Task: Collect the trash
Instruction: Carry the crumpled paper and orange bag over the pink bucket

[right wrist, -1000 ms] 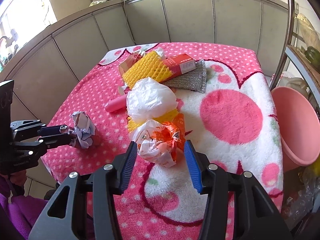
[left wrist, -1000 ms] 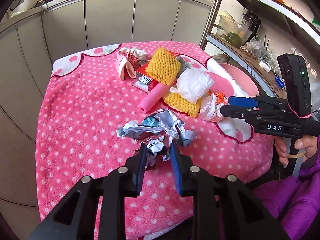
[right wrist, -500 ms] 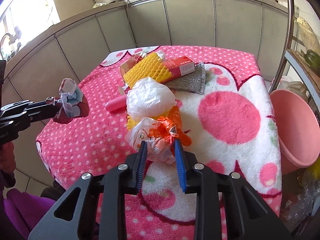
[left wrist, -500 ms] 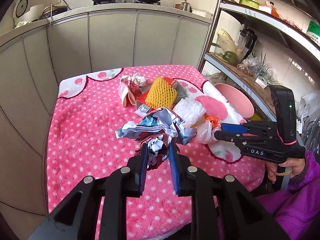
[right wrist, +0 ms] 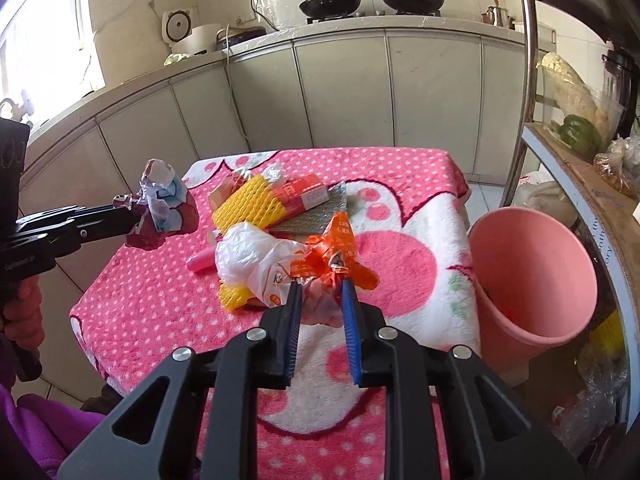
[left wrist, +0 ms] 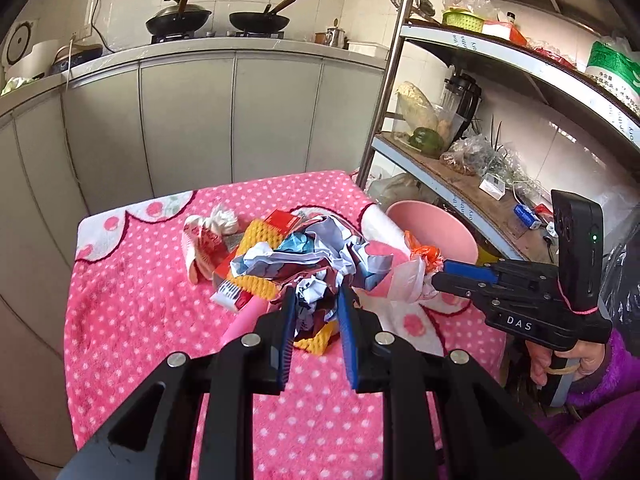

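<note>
Jaws clench crumpled paper [left wrist: 316, 264] left, plastic bag [right wrist: 304, 272] right, above table edge [right wrist: 92, 332].

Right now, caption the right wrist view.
Right tongs grip the orange-and-white wrapper beside the pink bin.

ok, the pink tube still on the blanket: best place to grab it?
Probably the pink tube's free end, coming from the left side. It lies flat, and its other end runs under the white plastic bag and yellow foam net.

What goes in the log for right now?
left gripper: shut on crumpled printed paper wad | right gripper: just closed on orange-white plastic bag | pink bucket: waiting
</note>
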The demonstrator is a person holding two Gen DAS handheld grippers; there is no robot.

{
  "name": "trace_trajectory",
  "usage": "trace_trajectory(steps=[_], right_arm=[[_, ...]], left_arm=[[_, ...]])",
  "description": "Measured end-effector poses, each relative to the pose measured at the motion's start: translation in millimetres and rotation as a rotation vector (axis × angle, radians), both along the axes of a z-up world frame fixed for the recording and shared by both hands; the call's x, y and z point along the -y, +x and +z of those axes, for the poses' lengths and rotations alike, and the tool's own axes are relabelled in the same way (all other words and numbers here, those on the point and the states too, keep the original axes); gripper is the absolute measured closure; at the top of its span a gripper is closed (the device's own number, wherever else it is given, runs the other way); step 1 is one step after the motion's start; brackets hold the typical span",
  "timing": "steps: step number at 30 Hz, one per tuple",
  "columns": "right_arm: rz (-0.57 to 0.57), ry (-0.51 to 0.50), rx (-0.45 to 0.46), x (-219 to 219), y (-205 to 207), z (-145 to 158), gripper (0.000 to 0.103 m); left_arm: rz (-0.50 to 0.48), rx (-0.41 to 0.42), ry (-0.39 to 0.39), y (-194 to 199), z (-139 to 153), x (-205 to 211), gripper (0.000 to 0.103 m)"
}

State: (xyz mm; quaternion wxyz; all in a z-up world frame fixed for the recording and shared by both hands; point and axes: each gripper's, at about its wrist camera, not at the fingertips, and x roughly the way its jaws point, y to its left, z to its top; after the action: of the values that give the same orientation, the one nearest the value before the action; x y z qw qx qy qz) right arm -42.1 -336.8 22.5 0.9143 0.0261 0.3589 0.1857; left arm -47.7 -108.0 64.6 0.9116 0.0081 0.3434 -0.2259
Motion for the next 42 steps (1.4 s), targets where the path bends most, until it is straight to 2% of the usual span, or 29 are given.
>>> trace_trajectory(steps=[4, 8, 15, 20, 26, 33, 42], right_arm=[[-0.093, -0.015, 0.034, 28, 4, 8, 0.082], [-0.233, -0.027, 0.043, 70, 9, 9, 0.082], [-0.419, -0.038, 0.006, 134, 24, -14, 0.082], [-0.463, -0.052, -0.014, 149, 36, -30, 0.082], [-0.487, -0.059, -0.033, 161, 43, -42, 0.082], [-0.51, -0.09, -0.041, 170, 48, -51, 0.082], [-0.524, -0.144, -0.081, 175, 61, -72, 0.082]], left_arm=[[-0.065, 0.016, -0.022, 14, 6, 33, 0.084], [-0.147, 0.025, -0.037, 33, 6, 75, 0.084], [-0.248, -0.023, -0.049, 78, -12, 160, 0.084], [-0.275, -0.075, -0.041, 105, -35, 211, 0.083], [-0.295, -0.135, -0.036, 125, -59, 251, 0.083], [-0.272, -0.173, -0.01, 138, -81, 274, 0.083], [-0.189, -0.167, 0.07, 154, -101, 286, 0.083]])
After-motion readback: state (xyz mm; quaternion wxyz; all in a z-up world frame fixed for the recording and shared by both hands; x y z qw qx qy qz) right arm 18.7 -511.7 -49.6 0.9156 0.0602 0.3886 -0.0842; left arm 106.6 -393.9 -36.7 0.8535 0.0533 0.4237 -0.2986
